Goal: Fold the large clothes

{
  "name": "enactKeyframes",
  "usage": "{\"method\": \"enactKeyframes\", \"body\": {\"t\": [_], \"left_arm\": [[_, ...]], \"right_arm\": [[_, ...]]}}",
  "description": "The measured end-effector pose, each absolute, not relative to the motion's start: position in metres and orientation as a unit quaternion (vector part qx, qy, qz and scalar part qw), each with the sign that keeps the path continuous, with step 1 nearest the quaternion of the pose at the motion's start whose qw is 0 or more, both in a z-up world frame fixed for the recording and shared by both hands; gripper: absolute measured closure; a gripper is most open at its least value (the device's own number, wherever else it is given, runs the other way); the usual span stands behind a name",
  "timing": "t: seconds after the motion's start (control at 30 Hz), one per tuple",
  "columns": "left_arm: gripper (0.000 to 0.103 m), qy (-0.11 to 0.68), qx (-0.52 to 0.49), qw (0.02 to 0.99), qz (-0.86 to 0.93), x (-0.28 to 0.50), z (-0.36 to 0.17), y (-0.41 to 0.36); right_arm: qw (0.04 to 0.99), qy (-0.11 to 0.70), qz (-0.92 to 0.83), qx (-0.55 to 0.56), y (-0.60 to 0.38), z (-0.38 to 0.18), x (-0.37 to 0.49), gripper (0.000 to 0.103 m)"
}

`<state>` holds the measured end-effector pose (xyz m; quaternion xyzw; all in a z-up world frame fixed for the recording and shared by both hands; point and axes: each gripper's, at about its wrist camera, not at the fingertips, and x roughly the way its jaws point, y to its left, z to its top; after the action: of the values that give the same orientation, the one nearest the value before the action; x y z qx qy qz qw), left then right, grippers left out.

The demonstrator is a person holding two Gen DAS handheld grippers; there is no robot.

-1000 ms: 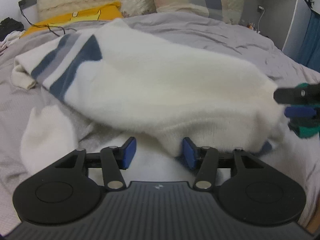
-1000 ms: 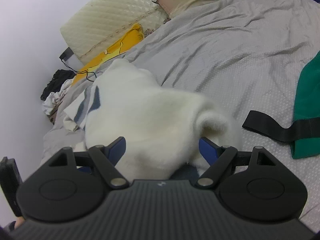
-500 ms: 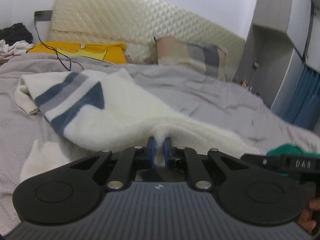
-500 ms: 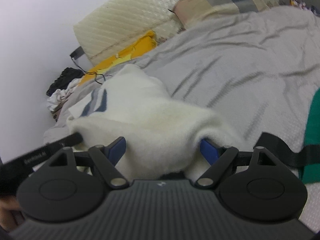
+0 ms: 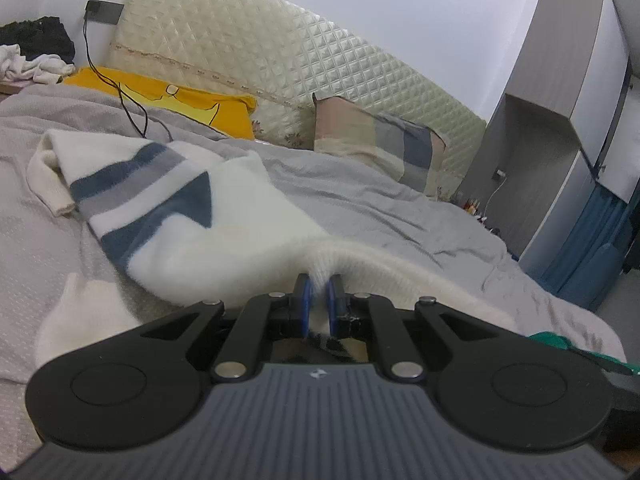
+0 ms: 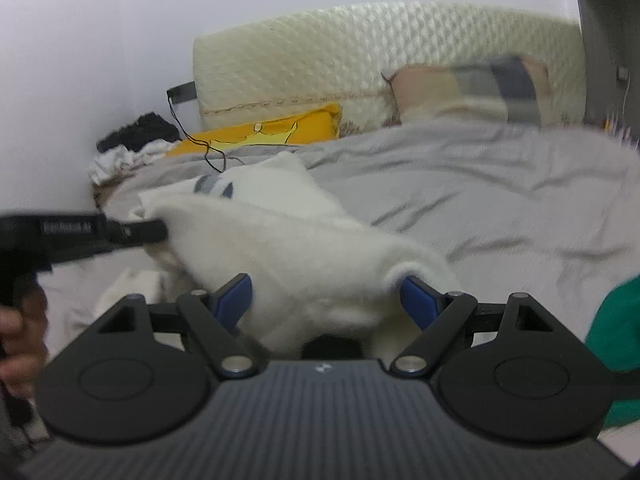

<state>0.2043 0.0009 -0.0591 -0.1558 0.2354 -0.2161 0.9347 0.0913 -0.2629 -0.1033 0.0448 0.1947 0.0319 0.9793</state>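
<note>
Near the foot edge of the bed (image 5: pixel 360 200), the white sweater (image 5: pixel 240 240) lies stretched toward the pillows, its hem pinched tight in the left gripper (image 5: pixel 318 300), probably to lift that edge for a fold. Around the hem's other bunched corner the right gripper (image 6: pixel 326 300) stands wide, jaws not pressing as far as the blur allows. No box or basket shows; a green garment (image 6: pixel 616 328) lies by the right edge
</note>
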Motion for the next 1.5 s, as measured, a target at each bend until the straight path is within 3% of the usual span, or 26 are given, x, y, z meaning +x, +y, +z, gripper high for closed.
{"method": "enactKeyframes", "body": {"t": [0.2, 0.47, 0.57, 0.63, 0.7, 0.77, 0.8, 0.83, 1.03, 1.13, 1.17, 1.2, 1.5], "left_arm": [[0.093, 0.24, -0.167, 0.929, -0.226, 0.205, -0.063, 0.001], [0.093, 0.254, -0.194, 0.92, -0.228, 0.205, -0.068, 0.008], [0.092, 0.253, -0.201, 0.918, -0.23, 0.206, -0.068, 0.009], [0.092, 0.256, -0.201, 0.917, -0.229, 0.207, -0.069, 0.008], [0.092, 0.258, -0.197, 0.918, -0.23, 0.207, -0.071, 0.007], [0.092, 0.26, -0.19, 0.919, -0.229, 0.207, -0.072, 0.005], [0.092, 0.261, -0.186, 0.918, -0.234, 0.207, -0.073, 0.003], [0.092, 0.262, -0.183, 0.918, -0.236, 0.207, -0.074, 0.001], [0.083, 0.261, -0.139, 0.924, -0.242, 0.2, -0.075, -0.014], [0.061, 0.254, -0.114, 0.93, -0.242, 0.193, -0.074, -0.02], [0.049, 0.247, -0.102, 0.934, -0.239, 0.189, -0.073, -0.023], [0.044, 0.239, -0.087, 0.938, -0.237, 0.184, -0.072, -0.027], [0.041, 0.173, 0.108, 0.954, -0.222, 0.154, -0.084, -0.087]], "right_arm": [[0.988, 0.149, -0.002, -0.051, -0.246, -0.098, 0.075, 0.021], [0.964, 0.178, 0.079, -0.18, -0.194, -0.127, 0.089, 0.022], [0.948, 0.188, 0.045, -0.252, -0.184, -0.144, 0.105, 0.032], [0.942, 0.188, 0.027, -0.276, -0.184, -0.15, 0.112, 0.054], [0.952, 0.18, 0.024, -0.247, -0.193, -0.141, 0.111, 0.059], [0.964, 0.174, 0.023, -0.198, -0.205, -0.129, 0.108, 0.071], [0.972, 0.166, 0.025, -0.166, -0.212, -0.119, 0.106, 0.084], [0.977, 0.156, 0.03, -0.141, -0.218, -0.113, 0.103, 0.09], [0.989, 0.134, 0.043, -0.049, -0.246, -0.089, 0.101, 0.093], [0.986, 0.154, 0.058, 0.001, -0.261, -0.089, 0.106, 0.094], [0.985, 0.16, 0.064, 0.02, -0.266, -0.089, 0.109, 0.094], [0.984, 0.163, 0.068, 0.035, -0.268, -0.089, 0.109, 0.094], [0.972, 0.181, 0.091, 0.12, -0.28, -0.091, 0.104, 0.094]]}}
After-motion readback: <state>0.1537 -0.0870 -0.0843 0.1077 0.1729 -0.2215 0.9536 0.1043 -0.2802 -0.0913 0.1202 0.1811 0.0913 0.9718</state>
